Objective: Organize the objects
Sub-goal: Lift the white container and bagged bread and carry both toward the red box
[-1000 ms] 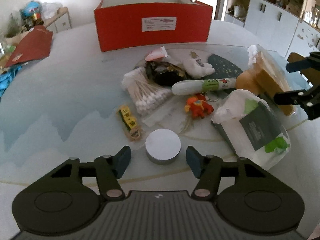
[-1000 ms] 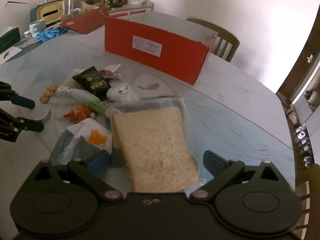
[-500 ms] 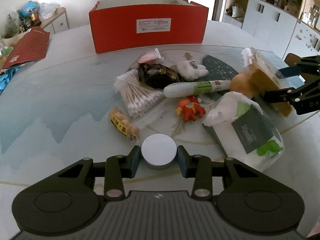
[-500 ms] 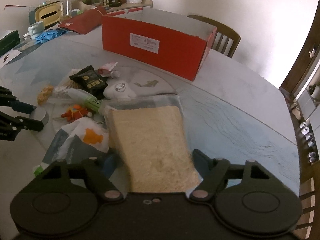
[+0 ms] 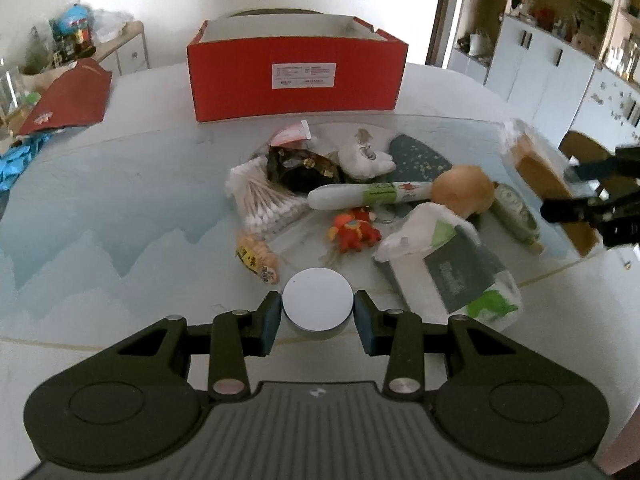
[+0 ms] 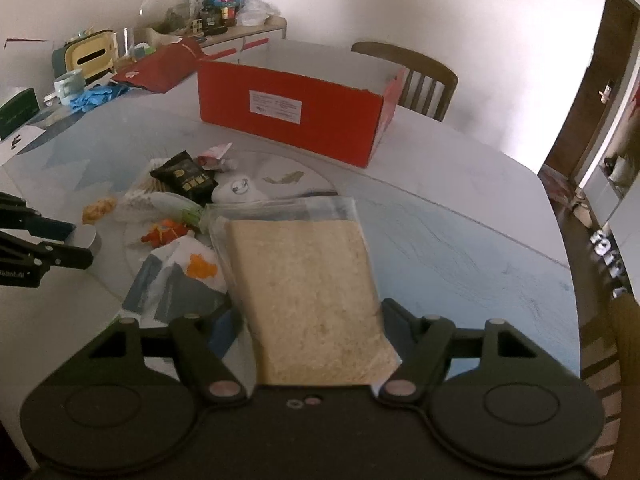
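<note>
An open red box (image 5: 296, 76) stands beyond both sets of jaws, evidently the place for the clutter heaped ahead of them on the table (image 5: 100, 208). The right gripper (image 6: 312, 332), whose jaws have just been closing, clamps a bagged slice of bread (image 6: 304, 280), pale, square and sealed in clear film, flat between its pads and reaching forward. The left gripper (image 5: 318, 322), jaws likewise drawn in, pinches a round silver tin (image 5: 318, 304), small, plain-lidded and squat, between its fingertips; both grips look meant for carrying to the box.
</note>
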`<action>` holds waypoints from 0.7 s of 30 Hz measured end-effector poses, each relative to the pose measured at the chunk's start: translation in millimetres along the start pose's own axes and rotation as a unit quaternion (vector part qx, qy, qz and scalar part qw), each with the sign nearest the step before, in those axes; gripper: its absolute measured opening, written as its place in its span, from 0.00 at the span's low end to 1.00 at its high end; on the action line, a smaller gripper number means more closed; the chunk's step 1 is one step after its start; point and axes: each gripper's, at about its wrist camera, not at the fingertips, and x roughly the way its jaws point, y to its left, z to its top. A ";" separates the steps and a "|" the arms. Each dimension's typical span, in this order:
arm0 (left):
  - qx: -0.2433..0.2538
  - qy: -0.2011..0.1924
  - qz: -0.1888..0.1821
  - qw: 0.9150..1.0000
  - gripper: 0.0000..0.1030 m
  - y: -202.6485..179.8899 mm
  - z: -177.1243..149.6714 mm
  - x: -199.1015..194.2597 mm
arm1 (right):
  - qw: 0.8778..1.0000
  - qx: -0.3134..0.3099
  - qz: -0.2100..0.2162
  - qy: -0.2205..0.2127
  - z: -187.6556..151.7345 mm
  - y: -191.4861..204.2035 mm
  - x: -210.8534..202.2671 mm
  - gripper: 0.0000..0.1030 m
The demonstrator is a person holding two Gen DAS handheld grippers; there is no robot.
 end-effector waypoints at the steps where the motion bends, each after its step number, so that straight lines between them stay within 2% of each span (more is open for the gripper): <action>1: 0.002 -0.008 0.000 1.000 0.37 -1.1 1.2 -4.3 | 1.000 0.001 0.002 -0.001 -1.4 -0.2 -2.2 0.71; 5: 0.015 -0.020 0.006 1.000 0.37 -2.3 2.5 -8.3 | 1.000 0.004 0.006 0.001 -6.3 -0.5 -5.4 0.72; 10: 0.023 0.011 0.008 1.000 0.37 1.8 -12.2 5.1 | 1.000 0.002 0.006 0.004 -12.4 1.8 -8.3 0.72; 17: -0.003 0.043 0.003 0.999 0.38 7.9 -23.8 10.0 | 1.000 0.002 0.006 0.007 -18.2 3.0 -11.5 0.72; 19: -0.007 0.048 0.007 0.999 0.43 7.6 -25.7 7.3 | 1.000 0.003 0.007 0.007 -18.9 2.9 -12.2 0.72; 21: -0.016 0.059 0.007 0.998 0.56 8.2 -28.1 4.3 | 1.000 0.003 0.006 0.005 -18.9 3.3 -12.8 0.72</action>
